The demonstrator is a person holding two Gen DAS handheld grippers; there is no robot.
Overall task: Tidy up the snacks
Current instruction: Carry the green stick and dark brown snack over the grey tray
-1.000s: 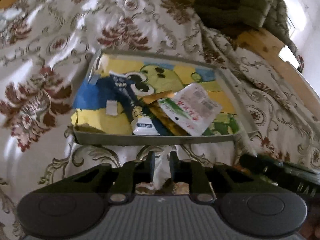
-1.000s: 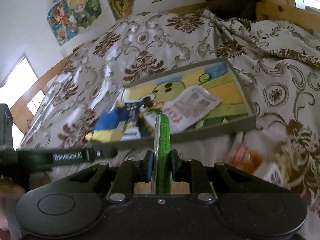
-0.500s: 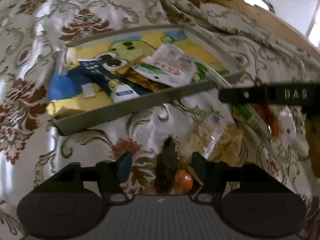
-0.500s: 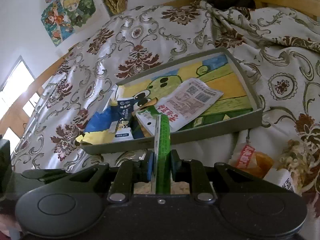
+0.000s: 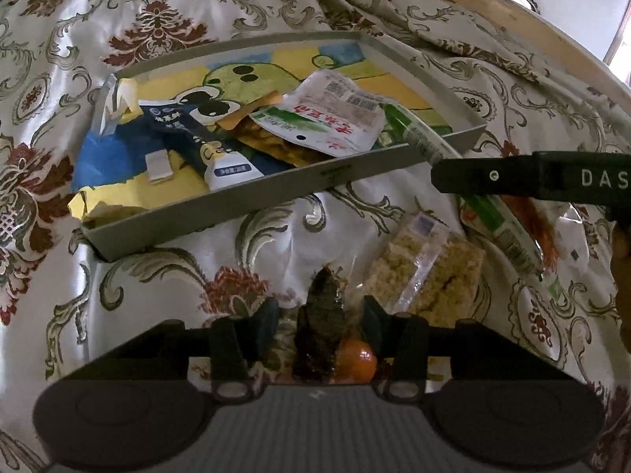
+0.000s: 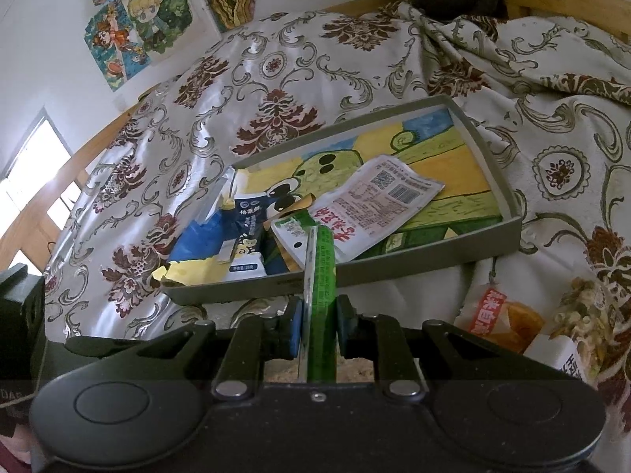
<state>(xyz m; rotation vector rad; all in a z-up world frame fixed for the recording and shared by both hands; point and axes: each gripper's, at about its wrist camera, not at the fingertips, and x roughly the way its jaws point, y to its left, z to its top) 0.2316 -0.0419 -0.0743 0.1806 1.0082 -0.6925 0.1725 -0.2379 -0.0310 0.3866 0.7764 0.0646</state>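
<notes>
**A patterned bedspread with a tray and loose snacks on it**

A cream bedspread (image 5: 244, 8) with brown floral medallions and grey scrolls fills both views. A shallow grey tray (image 5: 252, 201) lies on it across the middle of the left wrist frame. Below the tray, toward the lower right, lie a clear-wrapped puffed-rice bar (image 5: 430, 268), a dark seaweed snack (image 5: 321, 315) with an orange piece (image 5: 357, 362) beside it, and at the right edge a red-and-white packet (image 5: 568, 236).
</notes>
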